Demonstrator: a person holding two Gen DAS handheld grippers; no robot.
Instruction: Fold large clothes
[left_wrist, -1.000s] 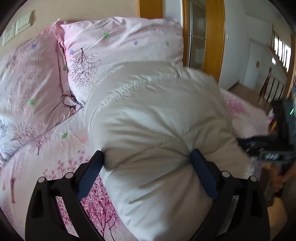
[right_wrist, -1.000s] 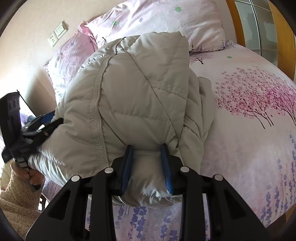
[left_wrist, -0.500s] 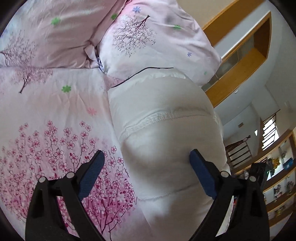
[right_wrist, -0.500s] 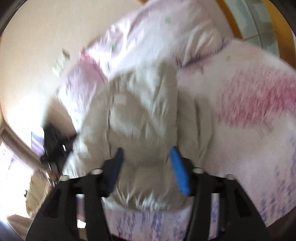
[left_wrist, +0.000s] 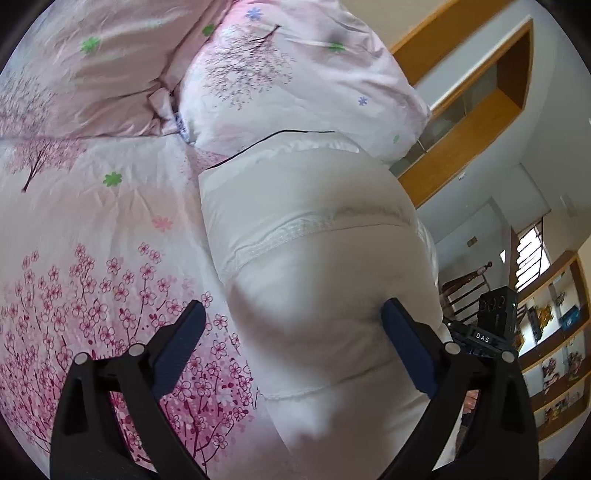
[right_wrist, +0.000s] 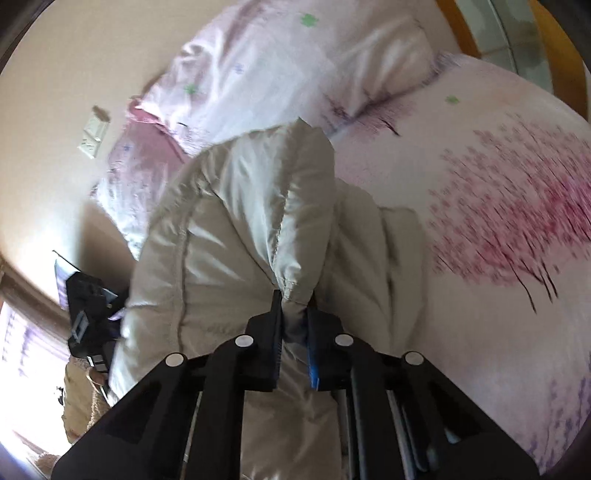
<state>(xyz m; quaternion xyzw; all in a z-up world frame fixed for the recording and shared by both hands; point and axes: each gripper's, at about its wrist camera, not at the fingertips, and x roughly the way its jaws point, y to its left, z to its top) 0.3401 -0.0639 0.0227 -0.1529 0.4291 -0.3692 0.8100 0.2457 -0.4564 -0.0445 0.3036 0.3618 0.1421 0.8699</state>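
Folded bundle of the puffy jacket lies on the bed, its far end touching the pillows along the head edge, its bulk on the floral cover toward the side edge where the person stands. Right gripper: fingers pressed nearly together, pinching a gathered seam of the jacket at its near end. Left gripper: fingers spread wide, straddling the bundle; one pad looks to touch the fabric, the other stands clear over the cover, so no grip. Judged step: late in the fold, bulk already doubled over, right side taking hold for a final tuck or a shift of the bundle. Next move probably needs the left to close on the opposite side so both ends travel together; padded fill will spring back and a one-sided pull would likely unroll the layers. Right wrist view is motion-blurred, detail of the pinched edge uncertain. Around: wall switch plate above the head edge, wooden frame beyond the pillows, shelving in the adjoining room. Pillows crowd the far end, leaving little room to push that way.
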